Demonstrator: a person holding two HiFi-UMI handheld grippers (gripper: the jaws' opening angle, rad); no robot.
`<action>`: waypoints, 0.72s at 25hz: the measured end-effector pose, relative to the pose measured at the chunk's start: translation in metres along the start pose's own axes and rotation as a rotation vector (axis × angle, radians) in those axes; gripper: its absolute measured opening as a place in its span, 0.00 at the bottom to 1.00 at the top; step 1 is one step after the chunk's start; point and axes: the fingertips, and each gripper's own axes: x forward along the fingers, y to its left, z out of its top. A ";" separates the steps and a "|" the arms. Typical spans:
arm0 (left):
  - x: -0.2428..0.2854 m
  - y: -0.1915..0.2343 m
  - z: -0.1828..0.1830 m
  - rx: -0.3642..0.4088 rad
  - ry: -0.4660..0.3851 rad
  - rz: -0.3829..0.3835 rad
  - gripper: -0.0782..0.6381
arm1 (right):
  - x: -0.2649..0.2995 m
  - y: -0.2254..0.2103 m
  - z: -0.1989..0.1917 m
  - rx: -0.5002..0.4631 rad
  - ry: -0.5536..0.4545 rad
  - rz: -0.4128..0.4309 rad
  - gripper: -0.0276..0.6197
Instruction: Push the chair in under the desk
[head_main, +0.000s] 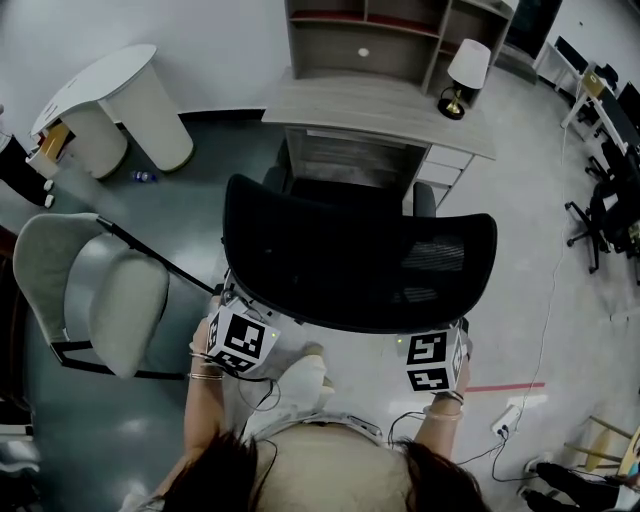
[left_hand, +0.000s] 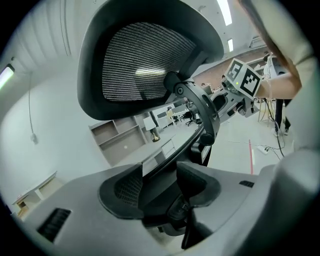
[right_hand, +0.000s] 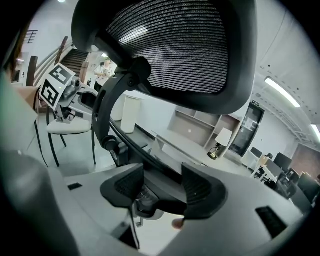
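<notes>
Risk: left gripper (left_hand: 159, 187), right gripper (right_hand: 162, 185) both pinch chair (head_main: 350, 250) back rim; uneven shove could swivel it into desk (head_main: 340, 100).

a black mesh-backed office chair (head_main: 355, 255) stands close up to the desk (head_main: 385, 108), its backrest towards the person. the left gripper (head_main: 240, 328) and right gripper (head_main: 436, 352) meet the backrest's near rim, one at each end. a table lamp (head_main: 466, 72) stands on the desk's right end. a grey chair (head_main: 100, 295) stands just left.
</notes>
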 end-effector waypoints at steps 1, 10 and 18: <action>0.003 0.002 0.001 -0.003 -0.002 -0.002 0.41 | 0.003 -0.002 0.001 0.001 -0.002 -0.004 0.41; 0.030 0.013 0.005 0.020 0.025 -0.026 0.41 | 0.023 -0.021 0.006 0.012 -0.016 -0.027 0.41; 0.053 0.020 0.011 0.057 0.030 -0.043 0.41 | 0.040 -0.039 0.009 0.033 -0.002 -0.034 0.41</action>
